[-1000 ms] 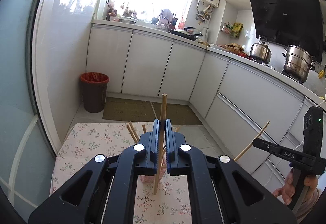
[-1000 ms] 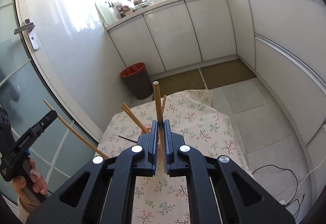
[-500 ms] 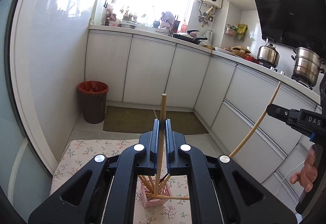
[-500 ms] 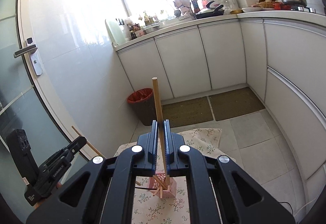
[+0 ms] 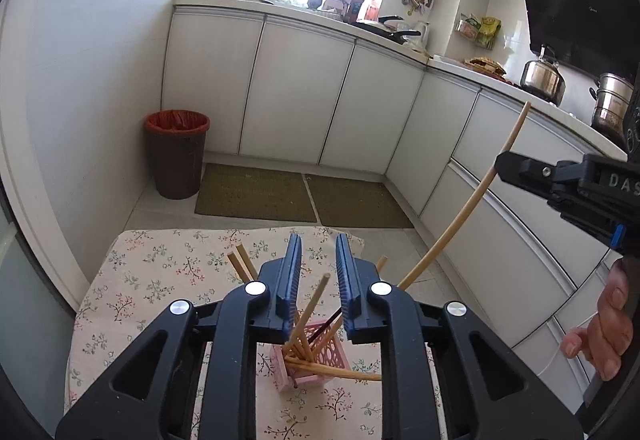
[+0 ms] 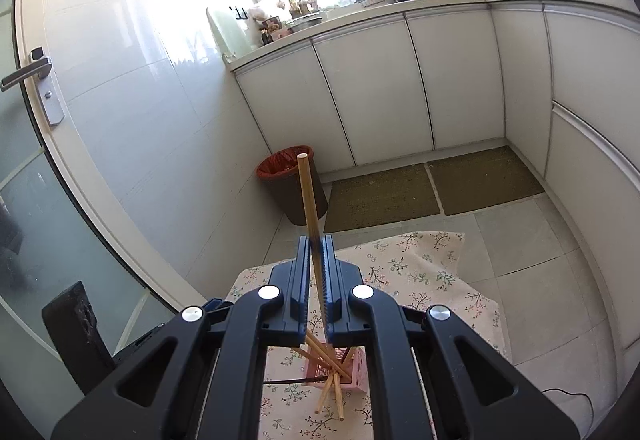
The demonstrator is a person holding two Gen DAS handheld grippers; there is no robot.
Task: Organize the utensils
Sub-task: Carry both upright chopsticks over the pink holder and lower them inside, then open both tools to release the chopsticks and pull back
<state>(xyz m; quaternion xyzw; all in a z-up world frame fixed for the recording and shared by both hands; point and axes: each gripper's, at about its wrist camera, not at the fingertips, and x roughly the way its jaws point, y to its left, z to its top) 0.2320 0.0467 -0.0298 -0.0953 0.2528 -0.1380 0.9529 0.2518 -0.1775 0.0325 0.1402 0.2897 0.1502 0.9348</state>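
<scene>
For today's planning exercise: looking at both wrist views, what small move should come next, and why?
Probably lower the right gripper so its chopstick enters the pink holder below. The left gripper is opening, its chopstick already leaning in the holder, while the right stays clamped.

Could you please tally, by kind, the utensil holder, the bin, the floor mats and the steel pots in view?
pink holder: 1
bin: 1
floor mats: 2
steel pots: 2
Total: 6
</scene>
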